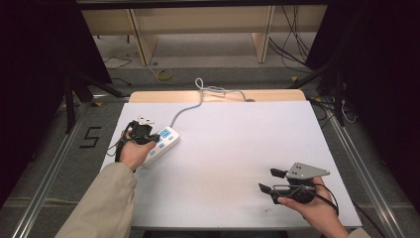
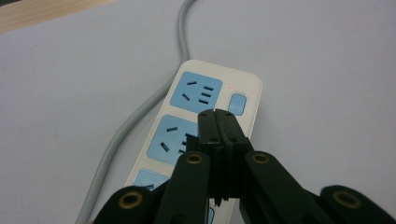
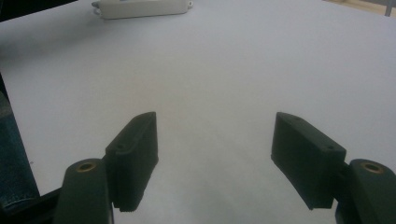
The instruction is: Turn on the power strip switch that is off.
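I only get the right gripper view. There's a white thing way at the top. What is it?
Observer: A white power strip with blue sockets.
Operator: Is the other gripper near it?
Observer: Yes, the left gripper is above the middle socket, its jaws shut together with nothing between them.
Operator: Is it switched on?
Observer: A tiny red dot shows beside its blue switch; I can't tell more.
Operator: Where does its wire go?
Observer: The grey cord runs off the table's far edge.

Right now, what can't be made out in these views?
- Left gripper view: left claw, shut, covers part of the power strip's middle socket; contact unclear.
- Same view: strip's near end cut off by the bottom edge.
- High view: where the grey cable ends, past the table's far edge.
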### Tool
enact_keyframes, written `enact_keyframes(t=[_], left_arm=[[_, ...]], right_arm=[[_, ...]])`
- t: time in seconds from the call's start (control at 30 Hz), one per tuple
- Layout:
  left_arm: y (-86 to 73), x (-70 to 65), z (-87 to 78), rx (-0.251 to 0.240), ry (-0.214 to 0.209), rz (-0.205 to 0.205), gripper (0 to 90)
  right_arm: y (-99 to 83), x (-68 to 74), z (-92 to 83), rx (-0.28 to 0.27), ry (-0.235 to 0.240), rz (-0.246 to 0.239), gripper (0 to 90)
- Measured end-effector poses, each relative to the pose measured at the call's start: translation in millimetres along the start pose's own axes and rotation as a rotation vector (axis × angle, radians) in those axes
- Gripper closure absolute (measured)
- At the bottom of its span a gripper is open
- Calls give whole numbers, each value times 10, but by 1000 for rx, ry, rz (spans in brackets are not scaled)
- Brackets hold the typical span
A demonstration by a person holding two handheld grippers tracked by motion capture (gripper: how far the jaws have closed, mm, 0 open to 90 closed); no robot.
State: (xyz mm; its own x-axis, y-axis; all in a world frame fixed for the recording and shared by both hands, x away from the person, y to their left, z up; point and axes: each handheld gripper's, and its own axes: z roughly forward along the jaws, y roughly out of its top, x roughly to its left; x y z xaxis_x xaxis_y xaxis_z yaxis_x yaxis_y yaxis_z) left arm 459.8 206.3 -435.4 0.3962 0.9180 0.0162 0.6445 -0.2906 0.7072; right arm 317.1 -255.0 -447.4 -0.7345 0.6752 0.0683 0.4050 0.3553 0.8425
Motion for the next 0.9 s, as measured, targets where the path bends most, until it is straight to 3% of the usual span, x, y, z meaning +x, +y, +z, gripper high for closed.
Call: enact_keyframes(t=[0.9], left_arm=[[40, -30, 114, 42, -4, 16, 897]], right_arm=[[-2, -2, 0, 1, 1, 1, 320]])
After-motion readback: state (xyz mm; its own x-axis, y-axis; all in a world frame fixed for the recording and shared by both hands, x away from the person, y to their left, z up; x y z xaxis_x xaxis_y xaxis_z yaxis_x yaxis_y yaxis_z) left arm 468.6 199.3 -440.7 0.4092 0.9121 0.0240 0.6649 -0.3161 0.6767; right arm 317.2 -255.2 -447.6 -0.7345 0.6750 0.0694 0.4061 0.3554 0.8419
